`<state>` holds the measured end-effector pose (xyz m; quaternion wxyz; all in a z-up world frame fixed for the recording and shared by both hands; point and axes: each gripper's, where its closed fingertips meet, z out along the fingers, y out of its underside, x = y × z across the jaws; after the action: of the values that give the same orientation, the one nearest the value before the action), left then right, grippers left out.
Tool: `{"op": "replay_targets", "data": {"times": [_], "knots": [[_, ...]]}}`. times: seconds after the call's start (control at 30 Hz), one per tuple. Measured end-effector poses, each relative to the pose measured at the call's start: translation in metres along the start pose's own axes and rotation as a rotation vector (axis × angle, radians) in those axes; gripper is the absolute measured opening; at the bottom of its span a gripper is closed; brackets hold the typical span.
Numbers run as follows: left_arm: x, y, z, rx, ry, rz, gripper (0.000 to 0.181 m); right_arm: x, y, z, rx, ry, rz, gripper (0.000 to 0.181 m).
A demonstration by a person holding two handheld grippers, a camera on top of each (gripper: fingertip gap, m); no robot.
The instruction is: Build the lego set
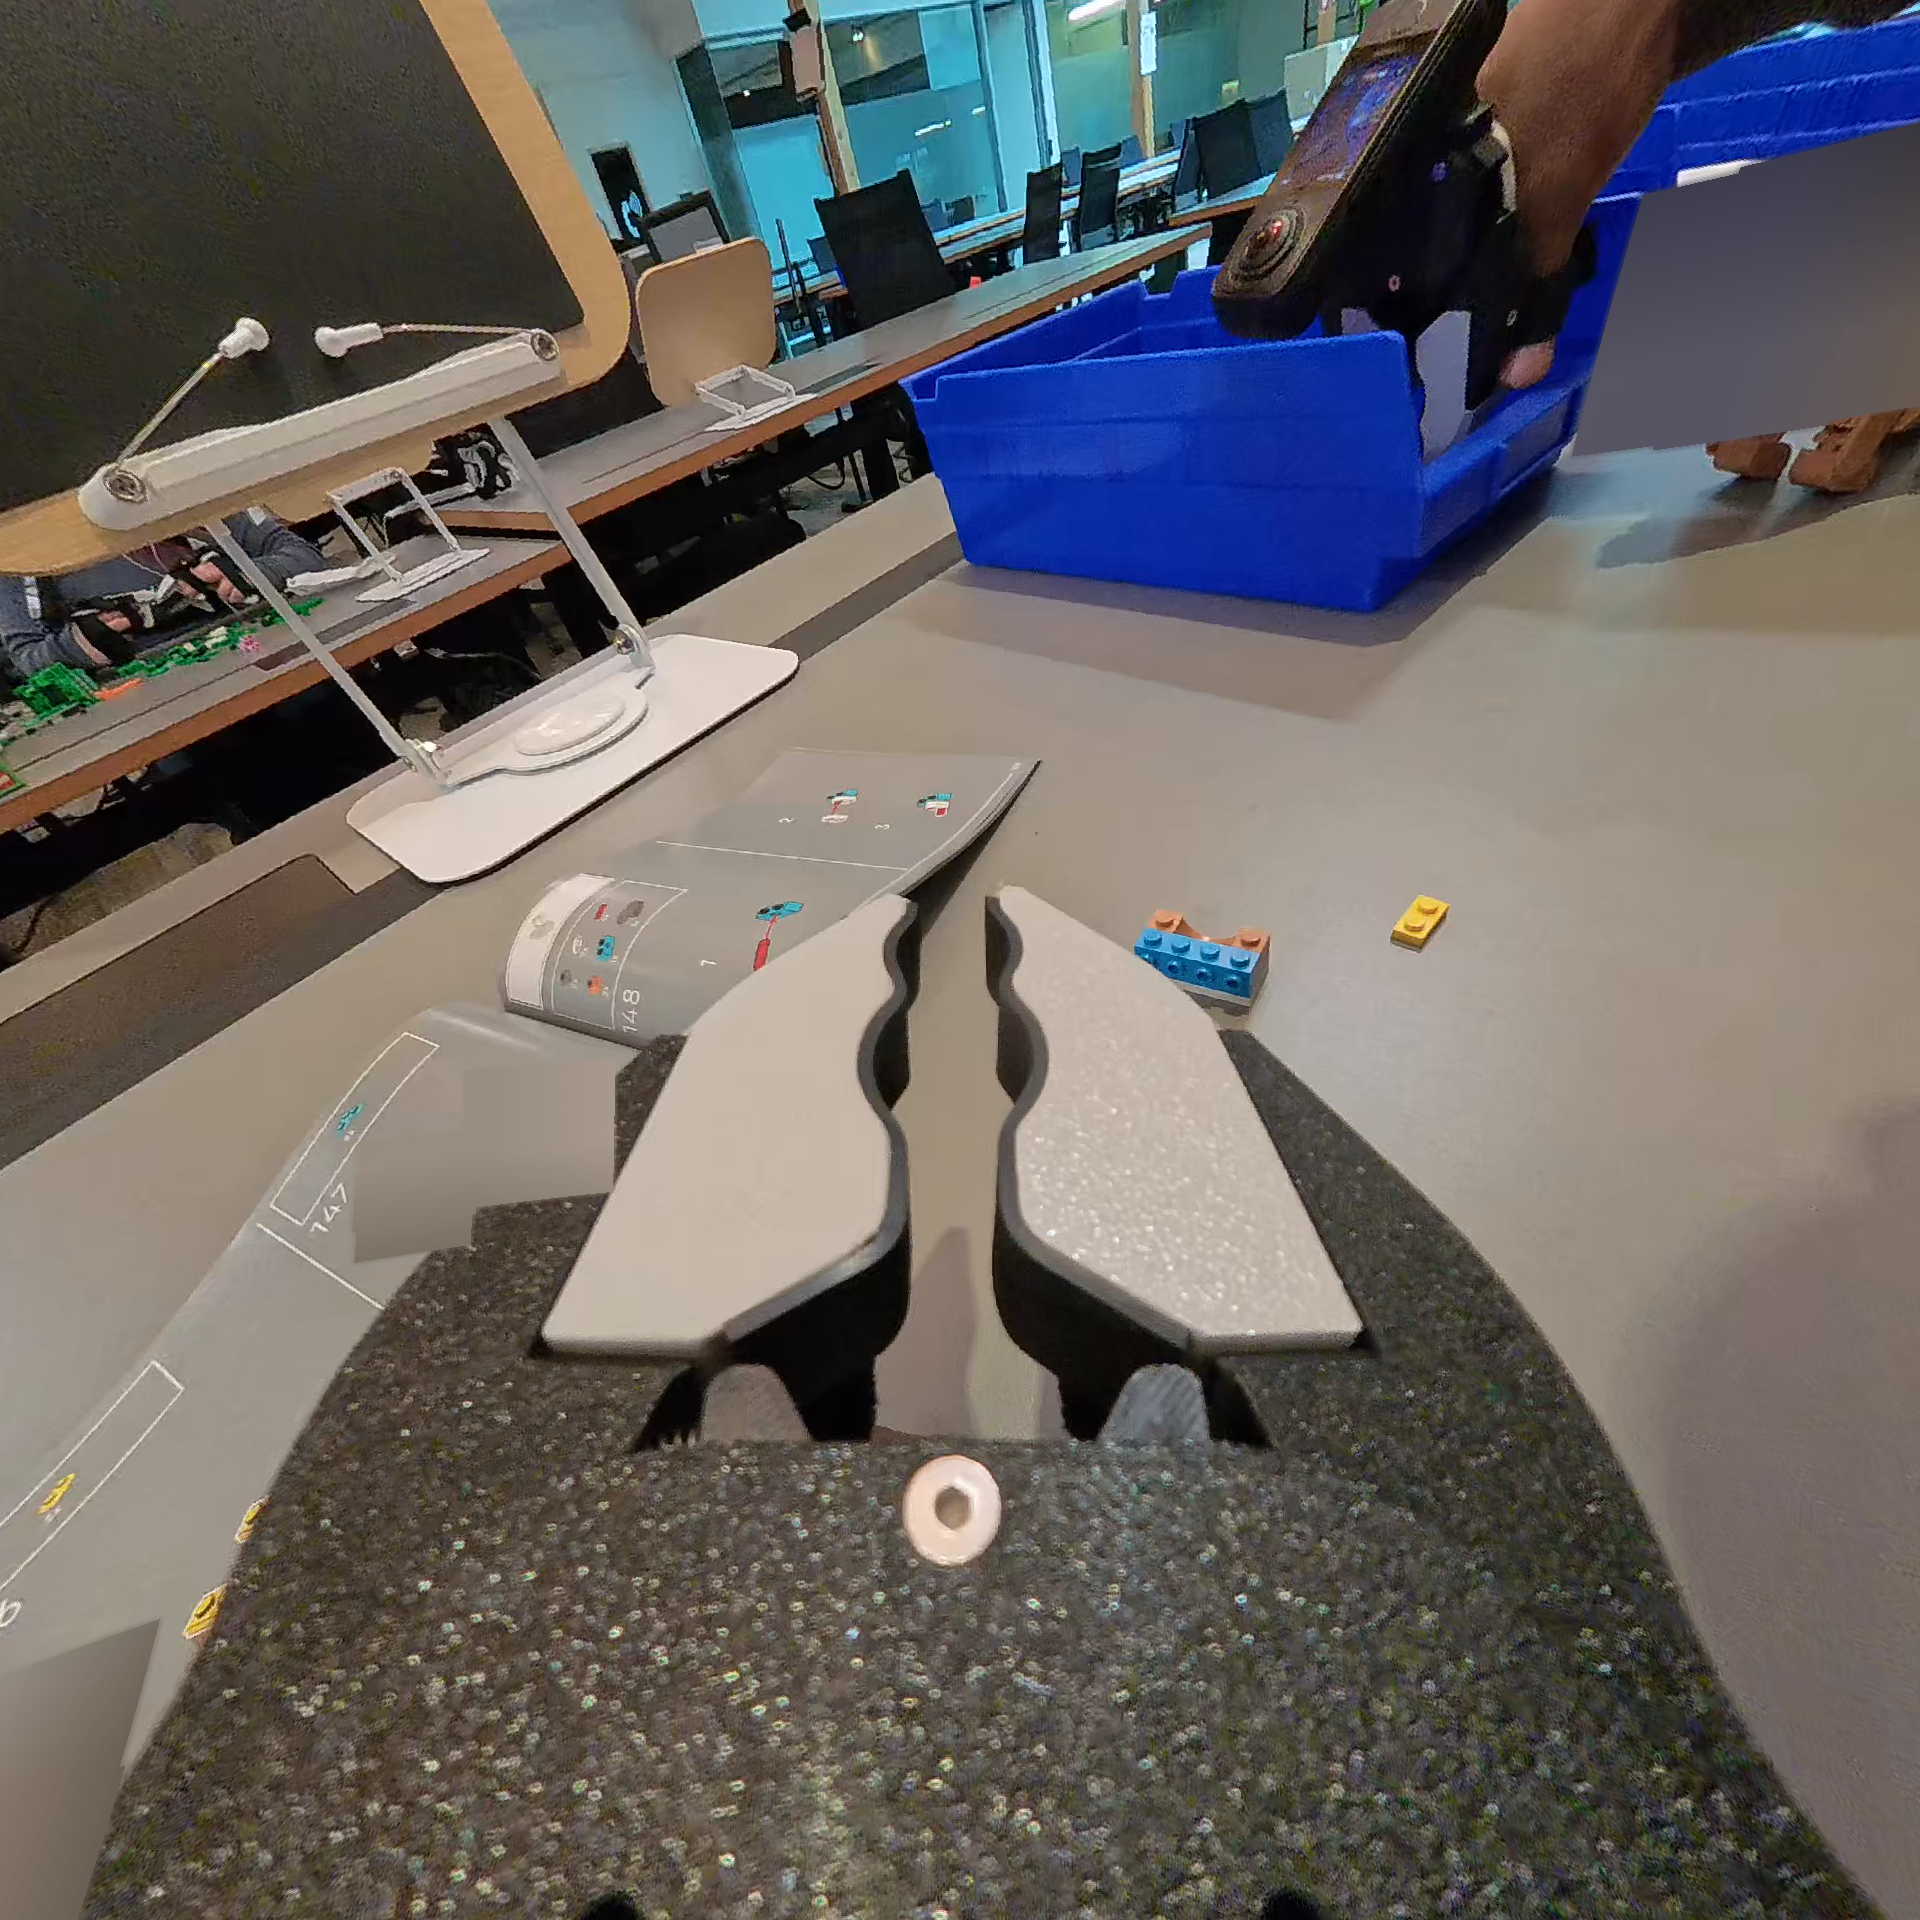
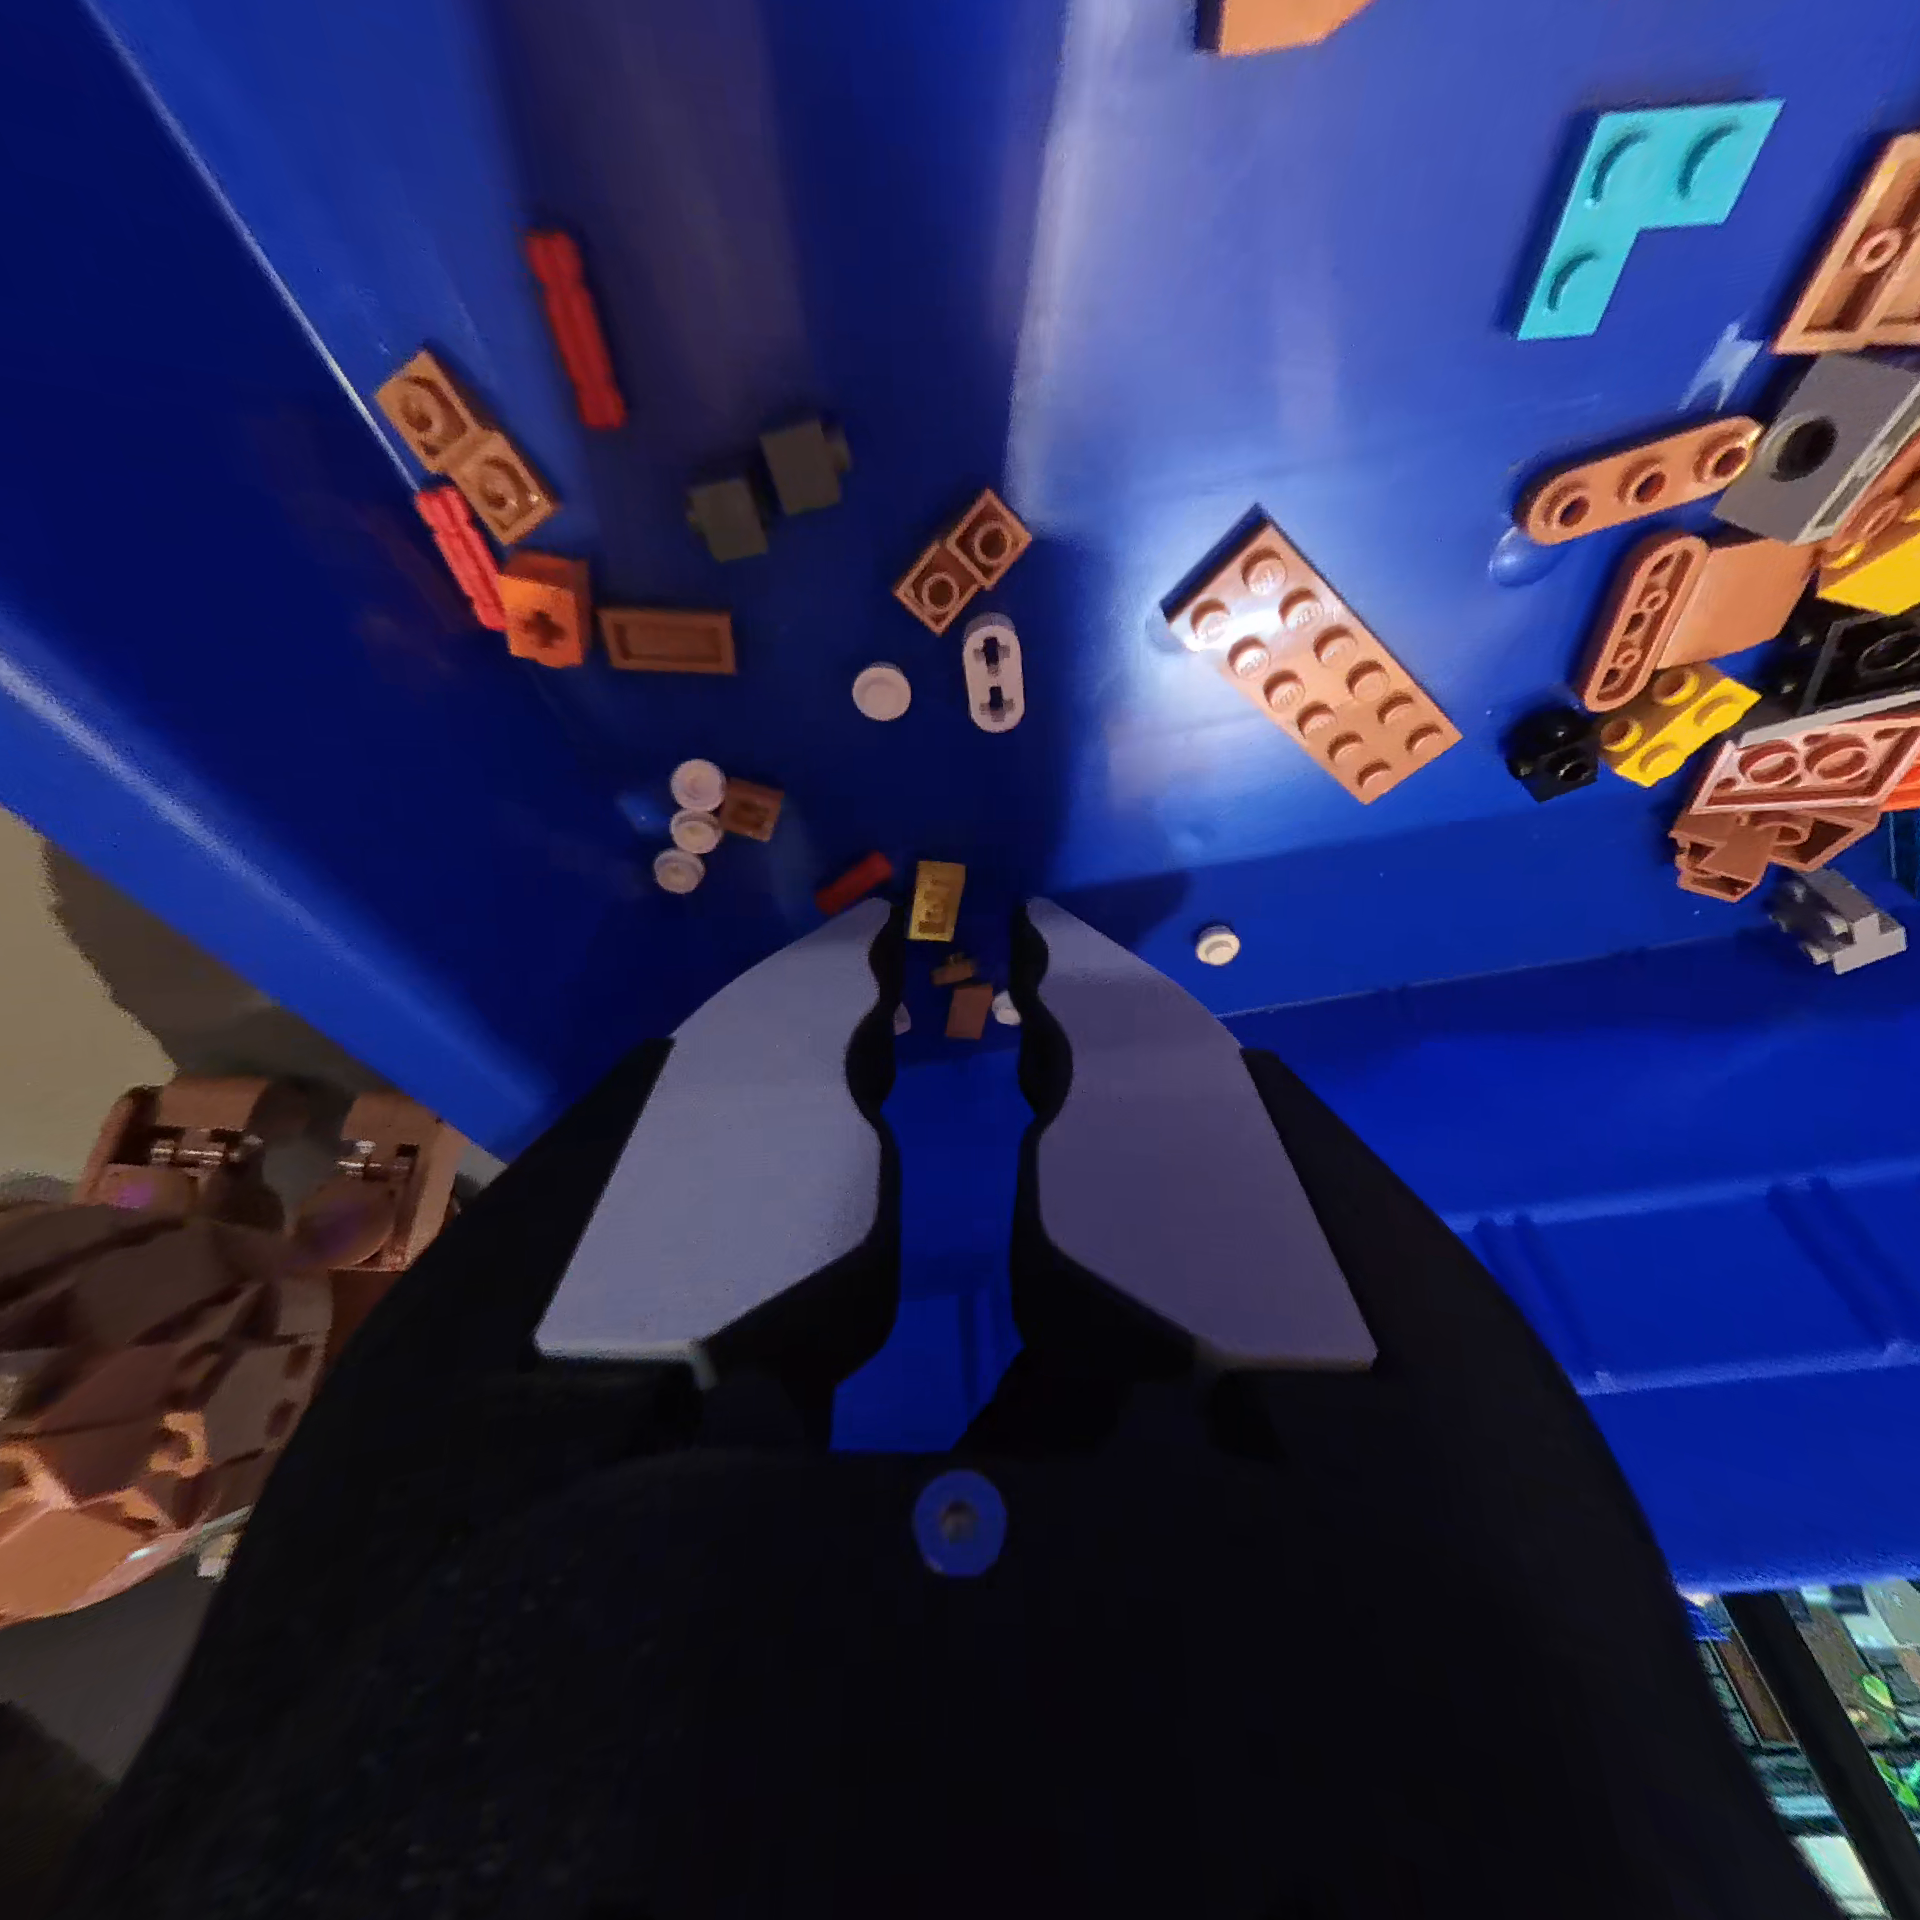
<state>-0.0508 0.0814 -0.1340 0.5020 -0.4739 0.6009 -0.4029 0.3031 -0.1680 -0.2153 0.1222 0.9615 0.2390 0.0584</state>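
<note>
Left gripper (image 1: 951, 914) jaws narrowly parted, empty; blue-brown brick assembly (image 1: 1205, 956) just right of tips. Right gripper (image 2: 951, 914) jaws narrowly parted inside blue bin (image 2: 1455, 1195), small yellow plate (image 2: 935, 900) between tips, grip unclear.

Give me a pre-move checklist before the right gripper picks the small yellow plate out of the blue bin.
1. Right gripper open: ok, a gap shows between the fingers.
2. Nothing held in it: ok.
3. Small yellow plate lined up with the gap: ok, it sits just beyond the fingertips.
4. Neighbours clear: not ok, a red piece lies close to its left.
5. Fingers touching the blue bin floor: cannot tell.
6. Left gripper out of the way: ok, open and empty over the table.
</note>
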Motion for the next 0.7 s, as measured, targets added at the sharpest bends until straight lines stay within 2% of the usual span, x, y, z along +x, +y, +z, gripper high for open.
{"op": "replay_targets", "data": {"times": [0.1, 0.17, 0.33, 0.4, 0.5, 0.6, 0.7], "knots": [[0.000, 0.000, 0.000, 0.002, 0.000, -0.002, 0.011, 0.000, -0.002, 0.000, 0.002, -0.002, 0.009, 0.018], [-0.001, -0.001, -0.001, 0.003, -0.001, -0.007, 0.011, -0.003, -0.003, 0.000, 0.007, -0.016, 0.004, 0.009], [-0.002, -0.002, -0.004, 0.011, -0.005, -0.031, 0.011, 0.004, -0.008, -0.010, 0.076, 0.022, 0.048, 0.009], [-0.004, -0.005, -0.006, 0.021, -0.009, -0.031, 0.011, 0.008, -0.015, -0.035, 0.173, 0.074, 0.086, 0.008], [-0.002, -0.011, -0.009, 0.049, 0.001, -0.031, 0.011, -0.007, -0.046, -0.100, 0.437, 0.132, 0.121, 0.008], [0.005, -0.021, -0.012, 0.092, 0.034, -0.020, 0.012, -0.061, -0.098, -0.169, 0.759, 0.089, 0.083, 0.008], [0.024, -0.027, -0.011, 0.123, 0.125, 0.002, 0.020, -0.139, -0.160, -0.206, 1.015, -0.067, -0.017, 0.008]]}}
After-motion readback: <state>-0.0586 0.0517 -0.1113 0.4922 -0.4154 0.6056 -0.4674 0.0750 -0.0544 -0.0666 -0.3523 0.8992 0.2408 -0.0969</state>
